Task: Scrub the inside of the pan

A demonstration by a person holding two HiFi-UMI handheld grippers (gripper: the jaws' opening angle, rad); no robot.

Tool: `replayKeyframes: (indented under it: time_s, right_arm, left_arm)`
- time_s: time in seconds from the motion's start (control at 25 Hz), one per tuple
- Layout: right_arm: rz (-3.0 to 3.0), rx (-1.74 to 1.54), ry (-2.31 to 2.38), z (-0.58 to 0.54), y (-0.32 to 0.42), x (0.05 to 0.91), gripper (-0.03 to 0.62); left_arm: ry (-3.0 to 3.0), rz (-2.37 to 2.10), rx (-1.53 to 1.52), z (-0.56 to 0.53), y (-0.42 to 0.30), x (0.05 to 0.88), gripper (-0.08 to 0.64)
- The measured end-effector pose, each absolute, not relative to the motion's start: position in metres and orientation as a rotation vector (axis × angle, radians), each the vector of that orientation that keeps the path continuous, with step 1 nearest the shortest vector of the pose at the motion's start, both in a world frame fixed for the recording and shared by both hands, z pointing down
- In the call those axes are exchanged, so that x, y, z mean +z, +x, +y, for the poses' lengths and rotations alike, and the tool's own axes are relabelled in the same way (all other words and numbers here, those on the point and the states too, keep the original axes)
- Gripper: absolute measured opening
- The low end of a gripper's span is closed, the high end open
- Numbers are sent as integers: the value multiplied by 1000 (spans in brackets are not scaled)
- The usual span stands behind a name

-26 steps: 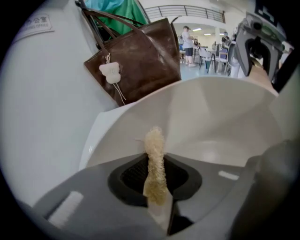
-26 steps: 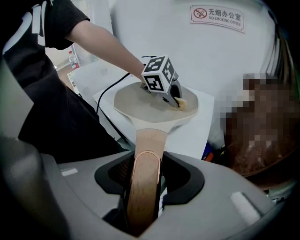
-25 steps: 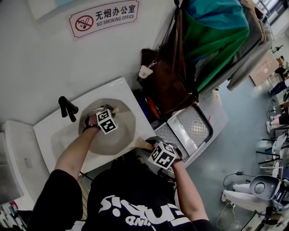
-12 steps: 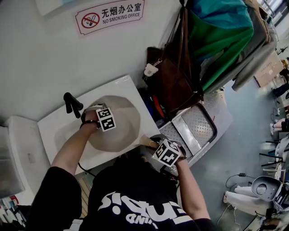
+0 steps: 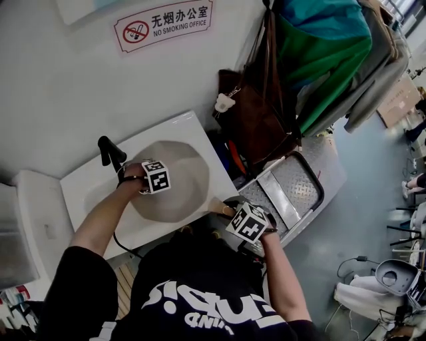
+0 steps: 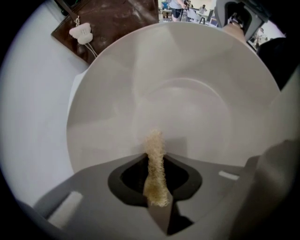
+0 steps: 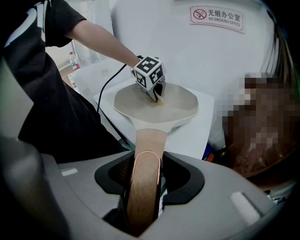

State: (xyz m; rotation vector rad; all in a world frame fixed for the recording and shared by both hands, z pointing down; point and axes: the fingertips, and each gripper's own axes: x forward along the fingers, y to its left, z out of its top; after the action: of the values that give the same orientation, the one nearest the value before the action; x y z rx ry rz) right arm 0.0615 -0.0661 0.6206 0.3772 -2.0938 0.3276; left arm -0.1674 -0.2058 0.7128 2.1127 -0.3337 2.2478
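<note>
A pale beige pan (image 5: 183, 183) rests on a white counter, and its wooden handle (image 7: 146, 154) points toward the person. My left gripper (image 6: 157, 187) is shut on a tan, fibrous scrubber (image 6: 154, 159). The scrubber's tip touches the pan (image 6: 192, 98) on its inner wall near the left rim. In the right gripper view, the left gripper (image 7: 158, 97) and its marker cube stand inside the pan (image 7: 180, 105). My right gripper (image 7: 143, 187) is shut on the wooden handle, holding the pan level. In the head view the right gripper (image 5: 231, 213) is at the counter's front edge.
The white counter (image 5: 86, 193) carries a black tap (image 5: 110, 152) just left of the pan. A brown bag (image 5: 256, 126) hangs to the right under green and grey clothes. A ribbed metal tray (image 5: 293, 183) lies below it. A no-smoking sign (image 5: 163, 20) is on the wall.
My left gripper and the scrubber have slid from the pan's middle toward its left side, near the tap. The right gripper keeps its hold on the handle.
</note>
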Motion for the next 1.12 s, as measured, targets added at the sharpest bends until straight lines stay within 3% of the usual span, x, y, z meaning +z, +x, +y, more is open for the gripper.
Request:
replayKeyframes:
  time_s: [0.52,1.12]
  right_arm:
    - [-2095,322,380,-66,61,621,176]
    - [-2085,314,374,-66,59,619,175]
  left_arm:
    - [2122,-171,2144,-146,-155,705,60]
    - [2224,55,1976,-87,-94,700,61]
